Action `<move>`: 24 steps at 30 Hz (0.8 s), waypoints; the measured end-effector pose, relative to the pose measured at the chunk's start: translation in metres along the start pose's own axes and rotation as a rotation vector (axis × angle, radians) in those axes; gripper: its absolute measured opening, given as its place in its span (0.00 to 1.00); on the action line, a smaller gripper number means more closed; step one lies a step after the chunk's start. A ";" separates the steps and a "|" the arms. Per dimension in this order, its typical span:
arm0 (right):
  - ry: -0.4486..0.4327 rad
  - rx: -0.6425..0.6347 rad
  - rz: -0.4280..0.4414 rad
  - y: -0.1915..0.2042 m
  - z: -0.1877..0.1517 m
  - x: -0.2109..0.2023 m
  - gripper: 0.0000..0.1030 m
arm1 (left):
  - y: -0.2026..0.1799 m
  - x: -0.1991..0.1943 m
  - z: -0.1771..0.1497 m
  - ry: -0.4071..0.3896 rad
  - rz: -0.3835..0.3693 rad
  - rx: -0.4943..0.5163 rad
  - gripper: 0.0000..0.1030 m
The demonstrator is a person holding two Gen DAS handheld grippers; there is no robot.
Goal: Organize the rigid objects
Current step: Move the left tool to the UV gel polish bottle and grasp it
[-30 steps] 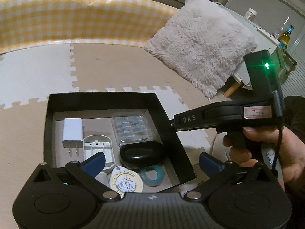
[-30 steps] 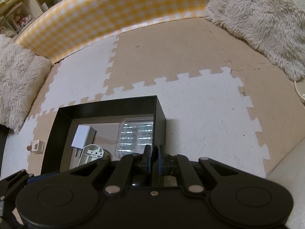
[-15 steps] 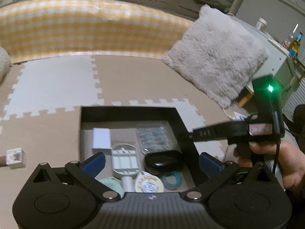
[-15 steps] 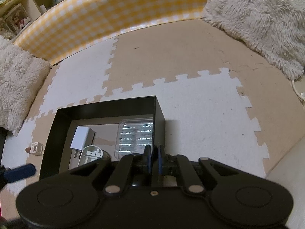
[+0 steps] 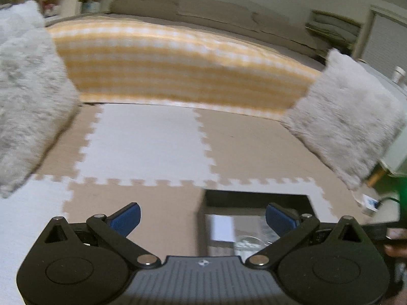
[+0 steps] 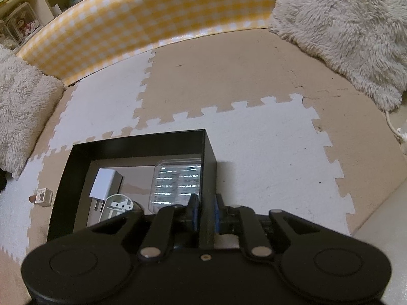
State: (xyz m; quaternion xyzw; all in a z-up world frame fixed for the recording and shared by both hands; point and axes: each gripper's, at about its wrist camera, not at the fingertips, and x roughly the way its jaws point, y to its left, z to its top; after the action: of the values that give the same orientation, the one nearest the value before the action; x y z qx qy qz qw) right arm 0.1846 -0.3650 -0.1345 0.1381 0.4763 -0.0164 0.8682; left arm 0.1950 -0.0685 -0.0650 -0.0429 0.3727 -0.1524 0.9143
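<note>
A black box (image 6: 138, 141) stands on the foam floor mat. It holds a white charger (image 6: 103, 184), a clear blister pack (image 6: 175, 181) and a white plastic piece (image 6: 118, 204). My right gripper (image 6: 204, 214) is shut on the box's right wall (image 6: 208, 167), one finger inside and one outside. In the blurred left wrist view the box (image 5: 257, 197) lies at the lower right. My left gripper (image 5: 202, 217) is open and empty, above the mat just left of the box. A small white cube-like item (image 6: 42, 195) lies on the mat left of the box.
A yellow checked cushion wall (image 6: 152, 17) runs along the back. Fluffy grey pillows lie at the right (image 6: 343, 33) and left (image 6: 20, 106). A white cable and plug (image 6: 396, 129) lie at the far right. Beige and white foam tiles (image 6: 267, 132) cover the floor.
My left gripper has swung left and tilted up, away from over the box, so the box now sits at its lower right. My right gripper keeps its hold on the box wall.
</note>
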 end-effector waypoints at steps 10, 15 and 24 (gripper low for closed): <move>0.008 0.001 0.002 0.001 -0.001 0.001 0.10 | 0.065 0.011 0.011 -0.004 0.184 -0.109 1.00; 0.027 0.007 0.013 0.001 -0.002 0.002 0.08 | 0.091 0.018 0.010 0.013 0.261 -0.134 1.00; 0.029 -0.022 -0.008 0.005 -0.002 0.002 0.07 | 0.113 0.046 -0.012 0.126 0.317 -0.130 1.00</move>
State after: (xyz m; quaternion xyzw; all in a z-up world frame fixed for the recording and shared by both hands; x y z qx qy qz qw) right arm 0.1850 -0.3593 -0.1357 0.1269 0.4894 -0.0125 0.8627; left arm 0.2458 0.0248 -0.1257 -0.0330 0.4405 0.0156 0.8970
